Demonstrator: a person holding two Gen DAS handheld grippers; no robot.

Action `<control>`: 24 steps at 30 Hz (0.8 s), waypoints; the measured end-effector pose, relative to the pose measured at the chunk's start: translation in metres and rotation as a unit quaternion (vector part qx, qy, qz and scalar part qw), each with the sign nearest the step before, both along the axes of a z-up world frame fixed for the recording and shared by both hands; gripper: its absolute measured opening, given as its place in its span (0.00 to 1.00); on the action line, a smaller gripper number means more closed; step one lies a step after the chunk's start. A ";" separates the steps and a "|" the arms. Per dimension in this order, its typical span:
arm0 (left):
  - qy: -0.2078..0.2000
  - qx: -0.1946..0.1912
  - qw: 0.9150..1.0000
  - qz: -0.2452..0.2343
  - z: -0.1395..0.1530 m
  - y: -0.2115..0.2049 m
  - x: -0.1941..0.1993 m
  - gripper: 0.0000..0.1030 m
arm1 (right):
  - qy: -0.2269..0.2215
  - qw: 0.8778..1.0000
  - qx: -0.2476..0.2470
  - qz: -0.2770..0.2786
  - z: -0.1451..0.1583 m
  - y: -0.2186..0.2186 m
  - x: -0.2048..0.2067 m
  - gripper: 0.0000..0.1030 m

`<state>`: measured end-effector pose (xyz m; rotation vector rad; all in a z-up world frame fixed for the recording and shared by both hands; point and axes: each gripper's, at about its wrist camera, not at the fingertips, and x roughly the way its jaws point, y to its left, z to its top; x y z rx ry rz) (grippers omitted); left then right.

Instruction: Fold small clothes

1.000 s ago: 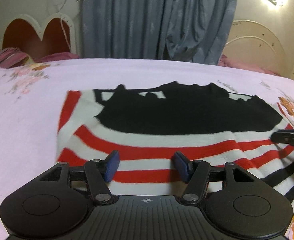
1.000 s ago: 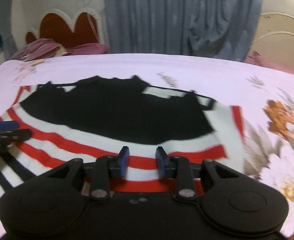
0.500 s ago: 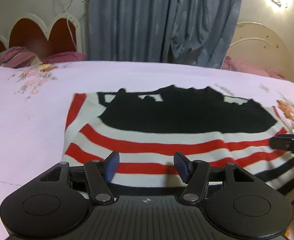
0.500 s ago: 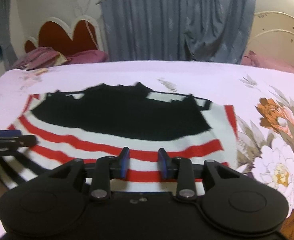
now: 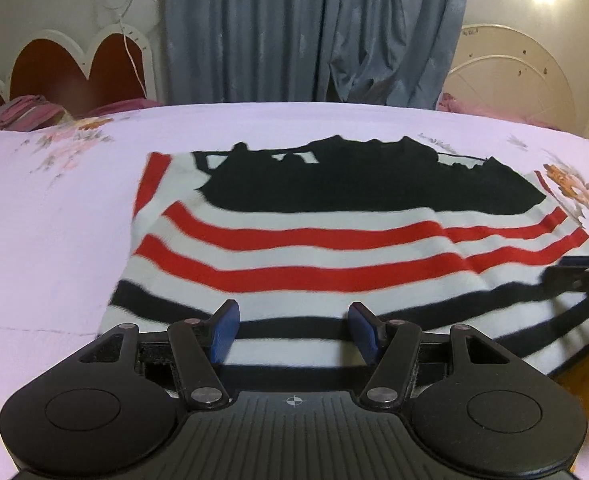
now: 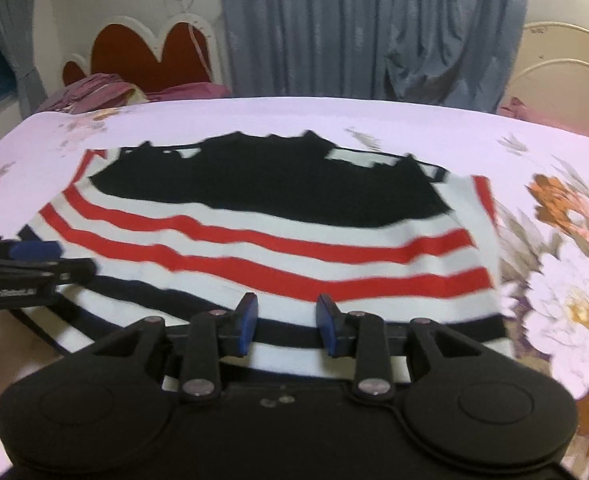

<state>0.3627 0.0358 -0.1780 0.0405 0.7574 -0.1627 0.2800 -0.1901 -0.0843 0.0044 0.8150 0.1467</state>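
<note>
A small striped sweater [image 5: 334, 248] lies flat on the bed, with red, white and black stripes and a black panel on its far half; it also shows in the right wrist view [image 6: 278, 248]. My left gripper [image 5: 292, 330] is open and empty, over the near black-striped hem on the sweater's left part. My right gripper [image 6: 288, 324] is open and empty, over the near hem on the right part. Each gripper shows at the edge of the other's view: the right one [image 5: 582, 276] and the left one [image 6: 26, 268].
The bed has a pale pink floral sheet [image 5: 54, 240] with large flower prints to the right [image 6: 566, 280]. Pink bedding [image 6: 94, 92] and a red heart-shaped headboard [image 5: 78, 72] are at the far left. Grey curtains [image 5: 314, 32] hang behind.
Both grippers have drawn back toward me along the sweater, from the red stripes to the near black-striped hem. Both stay open and empty. The sweater lies as before.
</note>
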 end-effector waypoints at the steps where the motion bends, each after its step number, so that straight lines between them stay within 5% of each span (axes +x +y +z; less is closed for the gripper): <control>1: 0.000 -0.001 1.000 0.002 0.000 0.005 -0.002 0.58 | -0.002 1.000 -0.005 -0.006 0.000 -0.006 -0.003 0.30; 9: 0.000 0.000 1.000 0.007 -0.008 0.023 -0.013 0.58 | -0.006 0.998 -0.010 -0.055 -0.012 -0.052 -0.021 0.30; 24: 0.024 0.027 0.999 0.025 0.004 0.009 -0.009 0.59 | -0.020 1.000 -0.008 -0.016 0.010 -0.026 -0.014 0.35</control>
